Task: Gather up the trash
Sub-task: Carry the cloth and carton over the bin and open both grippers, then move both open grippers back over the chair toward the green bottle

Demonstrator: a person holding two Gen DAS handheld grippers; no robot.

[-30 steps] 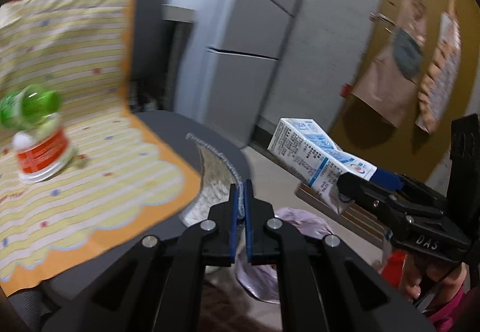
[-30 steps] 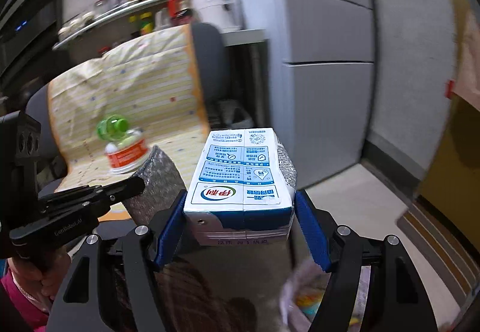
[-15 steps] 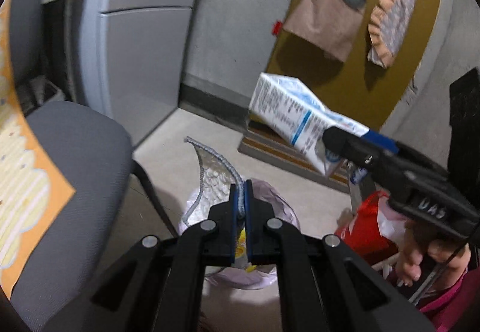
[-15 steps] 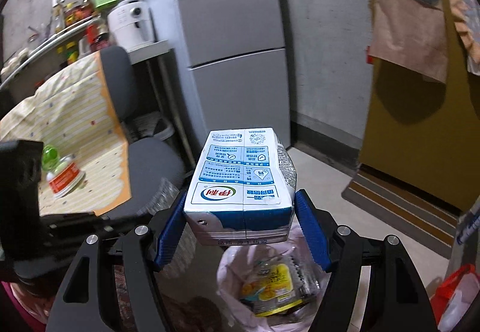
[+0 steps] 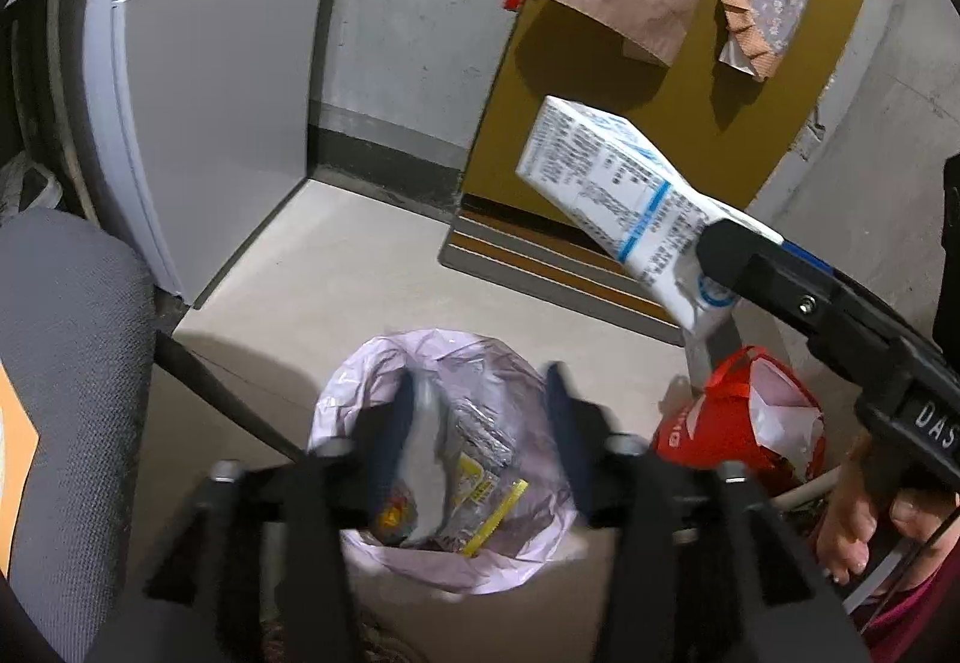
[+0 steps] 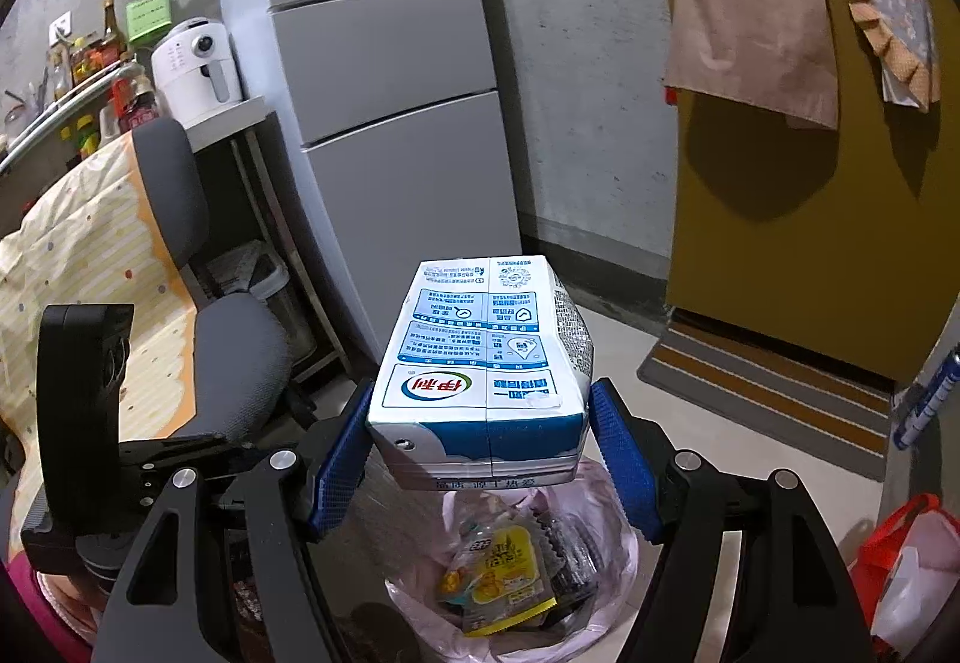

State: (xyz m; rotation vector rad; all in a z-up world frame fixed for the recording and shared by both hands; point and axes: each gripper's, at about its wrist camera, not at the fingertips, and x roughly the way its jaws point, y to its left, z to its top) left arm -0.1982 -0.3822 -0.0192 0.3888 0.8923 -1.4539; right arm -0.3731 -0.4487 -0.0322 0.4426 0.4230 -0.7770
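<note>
Although your left gripper [image 5: 480,423] is smeared by motion blur, you can see its jaws standing wide apart with nothing between them, right above the mouth of the trash bag [image 5: 384,369]. A pale grey wrapper [image 5: 427,459] shows just beside the left finger, inside the bag's outline; whether it has settled on the pile or is in the air you cannot tell from the blur. The bottom of the bag is cut off behind the gripper body in both views, and the finer print on the wrappers is too small to read.

The bag is a pale lilac liner, open at the top, standing on the floor [image 5: 336,279] beside the grey chair [image 5: 66,339]. In it you have a yellow snack packet [image 6: 501,573] lying on top, a dark crinkled wrapper [image 6: 570,549] next to it, and more scraps underneath that you cannot make out. A red bag [image 5: 714,423] with white paper inside stands near the liner, at its right.

Your right gripper [image 6: 483,453] holds the milk carton [image 6: 480,363], blue pads pressed on its two sides near the base. The carton lies lengthwise along the jaws, sticking out forward past them, tilted upward, and hangs in the air over the near rim of the trash bag without touching it.
</note>
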